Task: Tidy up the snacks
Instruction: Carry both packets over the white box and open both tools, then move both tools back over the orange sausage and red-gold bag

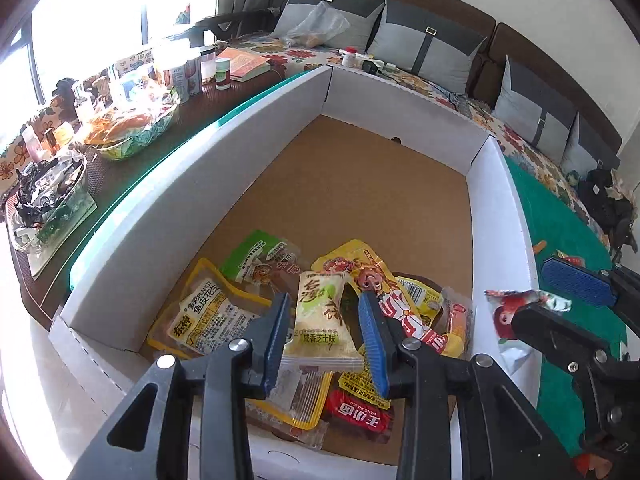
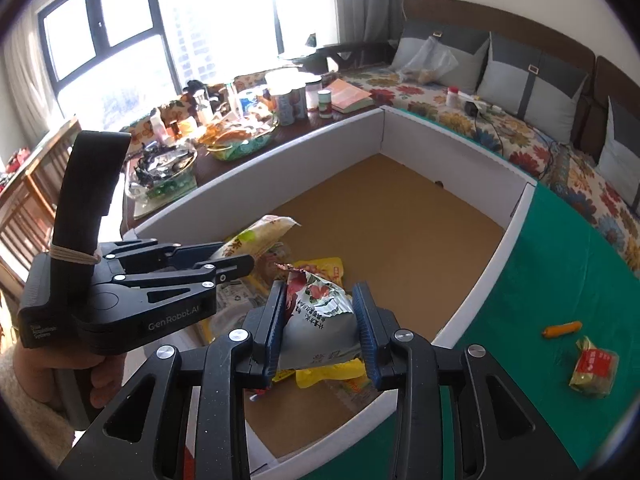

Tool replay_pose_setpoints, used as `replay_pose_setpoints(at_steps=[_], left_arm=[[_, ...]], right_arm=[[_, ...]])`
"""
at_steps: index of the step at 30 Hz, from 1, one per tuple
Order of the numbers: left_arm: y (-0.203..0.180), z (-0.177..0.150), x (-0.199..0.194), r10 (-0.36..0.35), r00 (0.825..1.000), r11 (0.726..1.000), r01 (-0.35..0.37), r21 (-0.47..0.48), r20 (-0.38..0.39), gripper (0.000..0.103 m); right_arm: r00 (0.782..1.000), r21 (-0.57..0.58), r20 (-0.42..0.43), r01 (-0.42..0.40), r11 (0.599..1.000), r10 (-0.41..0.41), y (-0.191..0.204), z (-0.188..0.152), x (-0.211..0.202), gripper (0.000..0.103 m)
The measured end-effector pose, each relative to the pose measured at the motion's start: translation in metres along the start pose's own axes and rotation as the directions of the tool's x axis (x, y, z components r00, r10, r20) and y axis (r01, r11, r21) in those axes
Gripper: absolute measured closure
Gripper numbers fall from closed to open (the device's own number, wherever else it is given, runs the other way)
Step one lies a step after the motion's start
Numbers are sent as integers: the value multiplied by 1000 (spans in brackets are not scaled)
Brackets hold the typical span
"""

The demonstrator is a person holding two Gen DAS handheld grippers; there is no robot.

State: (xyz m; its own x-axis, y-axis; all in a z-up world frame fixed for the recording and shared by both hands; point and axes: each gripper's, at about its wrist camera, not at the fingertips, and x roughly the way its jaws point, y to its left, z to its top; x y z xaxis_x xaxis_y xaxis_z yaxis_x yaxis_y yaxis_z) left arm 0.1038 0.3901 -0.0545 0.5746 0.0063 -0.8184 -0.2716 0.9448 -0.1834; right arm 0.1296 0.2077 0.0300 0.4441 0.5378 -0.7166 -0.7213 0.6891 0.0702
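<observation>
A white-walled cardboard box (image 1: 496, 216) with a brown floor holds a pile of snack packets (image 1: 248, 312) at its near end. My left gripper (image 1: 326, 336) is over that pile, shut on a pale yellow-green snack packet (image 1: 322, 320). My right gripper (image 2: 320, 328) is shut on a silver and red snack packet (image 2: 320, 320), held above the box's near end (image 2: 480, 300). In the left wrist view the right gripper (image 1: 560, 304) and its packet (image 1: 516, 312) show beside the box's right wall. The left gripper (image 2: 240, 252) shows at the left of the right wrist view.
On the green mat (image 2: 520, 380) right of the box lie an orange stick snack (image 2: 562, 329) and a red-and-yellow packet (image 2: 594, 366). A cluttered dark table (image 1: 120, 168) with bowls and jars stands left of the box. A sofa with cushions (image 1: 432, 52) lies behind.
</observation>
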Motion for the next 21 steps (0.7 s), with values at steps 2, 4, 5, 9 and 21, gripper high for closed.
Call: replay_pose_setpoints(at_steps=[2,4,5,9,21], left_arm=[[5,-3,1,22,1000,999,-22,-32,3,15],[9,-5,-6,35,999,998,-34,-51,36,14],[10,-6,-8,38,999,998,-36,-56,39,14],[8,-10,-22,37,997,997,-32,-74,70,14],[-70,-32,-59,-19,989,998,10,60,148,13]], right_arm=[[1000,10,-13,-19,1000,19,-3,-2,4,26],[1000,8,-8,-18,1000,18,-4,-2,3,27],[1000,5,-3,-12,1000,12,-5,-2,0,27],[1000,22,29,9,1000,-10,-19,-11,-15,27],[955,241,36,277,930,-293,-175,-177,-80,25]])
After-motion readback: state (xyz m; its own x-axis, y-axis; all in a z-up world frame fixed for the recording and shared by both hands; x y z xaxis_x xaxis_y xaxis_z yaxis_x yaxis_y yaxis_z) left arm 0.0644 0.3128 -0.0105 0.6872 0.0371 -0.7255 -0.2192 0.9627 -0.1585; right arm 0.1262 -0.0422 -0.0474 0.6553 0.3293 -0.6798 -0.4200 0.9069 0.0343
